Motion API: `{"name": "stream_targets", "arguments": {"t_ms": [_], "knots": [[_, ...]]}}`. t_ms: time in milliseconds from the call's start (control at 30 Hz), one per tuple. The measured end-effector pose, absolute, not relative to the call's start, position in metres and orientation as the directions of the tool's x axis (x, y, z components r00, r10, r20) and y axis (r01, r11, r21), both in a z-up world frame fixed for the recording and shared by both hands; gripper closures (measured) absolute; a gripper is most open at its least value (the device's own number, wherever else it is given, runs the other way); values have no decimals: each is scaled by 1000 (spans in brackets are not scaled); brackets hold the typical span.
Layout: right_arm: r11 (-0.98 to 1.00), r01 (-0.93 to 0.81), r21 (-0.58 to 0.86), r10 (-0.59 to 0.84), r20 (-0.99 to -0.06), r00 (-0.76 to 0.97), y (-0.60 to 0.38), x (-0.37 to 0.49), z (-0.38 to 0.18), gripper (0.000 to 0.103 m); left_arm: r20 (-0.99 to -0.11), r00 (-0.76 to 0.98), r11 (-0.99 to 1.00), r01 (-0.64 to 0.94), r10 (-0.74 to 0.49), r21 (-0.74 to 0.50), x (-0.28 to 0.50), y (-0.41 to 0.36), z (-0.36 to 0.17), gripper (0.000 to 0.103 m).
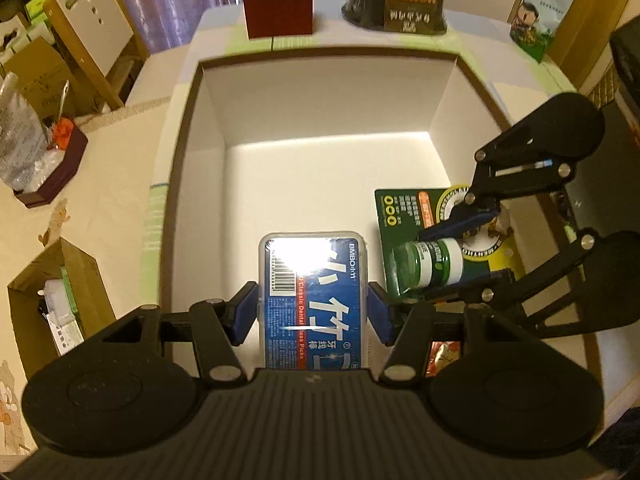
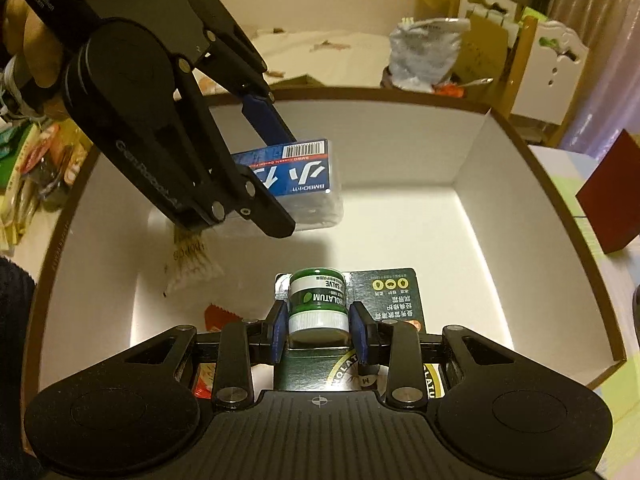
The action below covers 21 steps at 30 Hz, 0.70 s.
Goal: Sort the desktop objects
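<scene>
Partly hidden: salve jar (image 2: 318, 304) between right tongs (image 2: 319, 330)

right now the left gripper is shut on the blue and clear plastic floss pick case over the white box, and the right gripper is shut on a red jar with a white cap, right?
Not quite: the jar is green, not red. The right wrist view shows the right gripper shut on a small green jar with a white cap. The rest stands: the left gripper is shut on the blue and clear plastic floss pick case over the white box.

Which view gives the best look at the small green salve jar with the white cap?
The right wrist view: the small green salve jar sits centred between the right gripper's blue pads, label readable. The left wrist view shows it off to the side, lying sideways, partly hidden by gripper linkage.
</scene>
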State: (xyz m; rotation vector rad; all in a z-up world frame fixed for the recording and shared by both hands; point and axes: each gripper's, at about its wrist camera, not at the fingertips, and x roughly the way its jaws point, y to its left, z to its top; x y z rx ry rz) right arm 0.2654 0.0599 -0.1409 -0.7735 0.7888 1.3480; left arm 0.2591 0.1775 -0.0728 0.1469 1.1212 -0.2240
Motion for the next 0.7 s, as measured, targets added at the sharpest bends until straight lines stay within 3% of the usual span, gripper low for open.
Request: {"name": "stream_targets", "arguments": {"t_ms": [533,600,700], "knots": [[62,-998,-4,449,-893,31,78,281,-160,68,-940,331,978,207,-82,-13,273,177,-109,49],[72,-997,-12,448,-893,43,77,278,-160,17,-943,323,980,199,-76,-11,275,177,-111,49],[75,-997,-17,459,-887,50,75,278,-158,17,-943,322,980,200,-80,-15,274,177,-109,47]]}}
